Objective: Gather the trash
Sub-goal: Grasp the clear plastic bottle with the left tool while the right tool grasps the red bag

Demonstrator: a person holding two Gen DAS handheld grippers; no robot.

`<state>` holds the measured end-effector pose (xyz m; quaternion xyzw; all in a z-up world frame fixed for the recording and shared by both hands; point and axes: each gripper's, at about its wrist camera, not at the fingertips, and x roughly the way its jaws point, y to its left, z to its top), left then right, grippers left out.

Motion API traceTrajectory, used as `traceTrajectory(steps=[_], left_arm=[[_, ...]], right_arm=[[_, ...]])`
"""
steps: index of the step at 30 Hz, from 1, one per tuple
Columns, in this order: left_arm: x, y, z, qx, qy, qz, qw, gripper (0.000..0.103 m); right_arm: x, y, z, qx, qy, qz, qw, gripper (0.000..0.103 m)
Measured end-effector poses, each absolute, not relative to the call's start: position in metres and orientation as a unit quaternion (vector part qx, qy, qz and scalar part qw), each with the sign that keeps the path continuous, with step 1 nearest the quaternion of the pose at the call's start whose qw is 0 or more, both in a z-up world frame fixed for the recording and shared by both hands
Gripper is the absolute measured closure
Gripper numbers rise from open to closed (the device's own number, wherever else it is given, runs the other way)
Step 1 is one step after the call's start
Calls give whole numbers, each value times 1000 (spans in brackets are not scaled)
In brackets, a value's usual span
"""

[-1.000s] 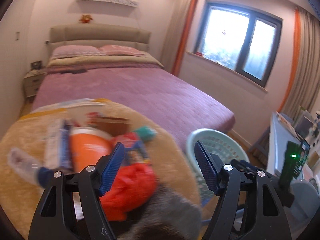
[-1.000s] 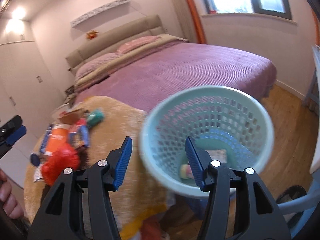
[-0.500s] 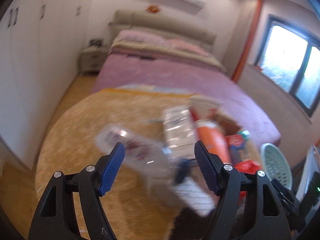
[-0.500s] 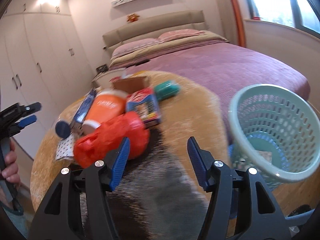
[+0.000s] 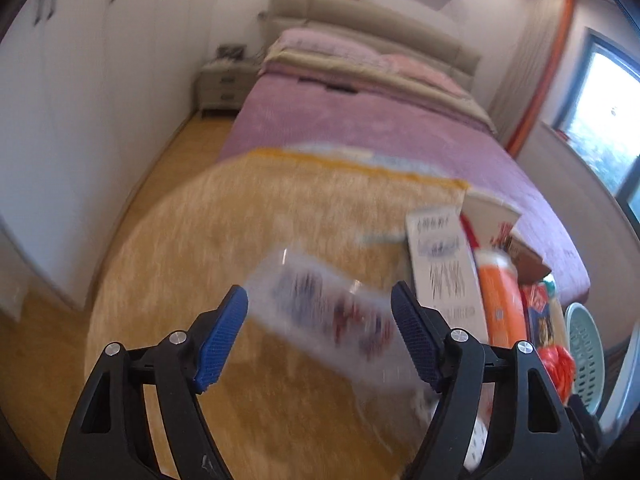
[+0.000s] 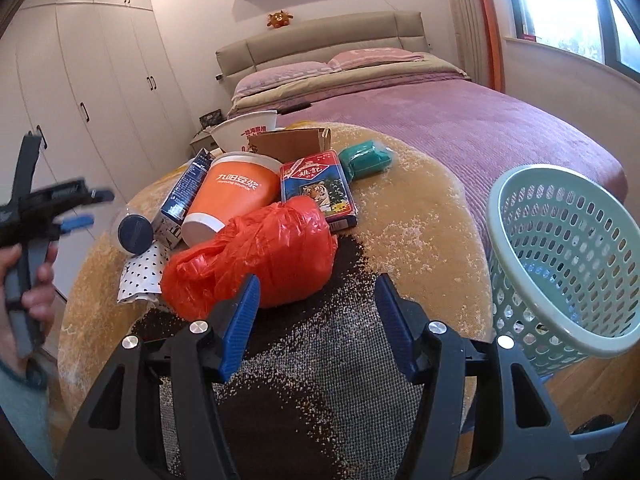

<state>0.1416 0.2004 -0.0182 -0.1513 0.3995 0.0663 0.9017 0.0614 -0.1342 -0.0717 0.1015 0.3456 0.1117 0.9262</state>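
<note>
The left gripper (image 5: 320, 336) had its blue-padded fingers (image 5: 224, 332) spread wide, holding nothing. A clear plastic bottle (image 5: 320, 316), blurred, lay on the yellow rug (image 5: 240, 220) beyond and between the fingertips; whether either pad touched it could not be told. Past the right finger lay a white printed carton (image 5: 442, 268), then an orange cup (image 5: 500, 300) further right, with the pale green basket (image 5: 586, 356) at the far right edge.

The right gripper (image 6: 316, 322) was likewise wide open and empty, hovering over a dark patch of the rug (image 6: 420, 208). Just ahead of its left finger (image 6: 240, 320) sat a crumpled orange plastic bag (image 6: 260, 252). Beyond the bag lay the orange cup (image 6: 232, 200) on its side, a blue carton (image 6: 186, 196) beside it to the left, a red-and-blue box with a tiger picture (image 6: 318, 188), a teal packet (image 6: 366, 160), a brown cardboard box (image 6: 292, 144) and a white paper bowl (image 6: 248, 128). A dark blue cap (image 6: 136, 234) and spotted white paper (image 6: 142, 276) lay left of the bag. The basket (image 6: 560, 264) stood on the floor well to the right of the right finger, beside the purple bed (image 6: 460, 120). The left gripper (image 6: 86, 208) showed at the far left, in the person's hand (image 6: 36, 280).
</note>
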Motion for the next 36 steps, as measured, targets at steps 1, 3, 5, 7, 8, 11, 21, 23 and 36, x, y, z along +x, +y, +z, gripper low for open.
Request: traceTrajectory(steps=[1,3,5,7,8,11,21,23,36], left_arm=[[135,198,-22,-168,401,78,897,17],[122,198,-29,-211,395,87,890,13],[123,195,-30,-240,391,89,884,13],[132,189,-28,-243,387,107,883,12],[139,186,-28,-239,390,125,880,11],[158,180,-38,-229,414,157,867,10],[147,180,-50,-192,444,101,869,37],[138,183,-49,-166,452,75,873,38],[82,181,-59,-45,465,20,884,36]], right_arm=[[63,-133,-72,102,347,114,925,47],[64,-131,-73,99,350,118,924,47],[64,-128,-74,93,352,121,923,47],[62,-126,-73,92,351,123,924,47],[60,-126,-73,93,349,124,924,47],[56,-129,-70,97,346,124,925,47],[68,-123,-56,97,345,136,924,29],[76,-114,-56,88,349,140,923,29],[111,-99,-80,93,393,153,902,38]])
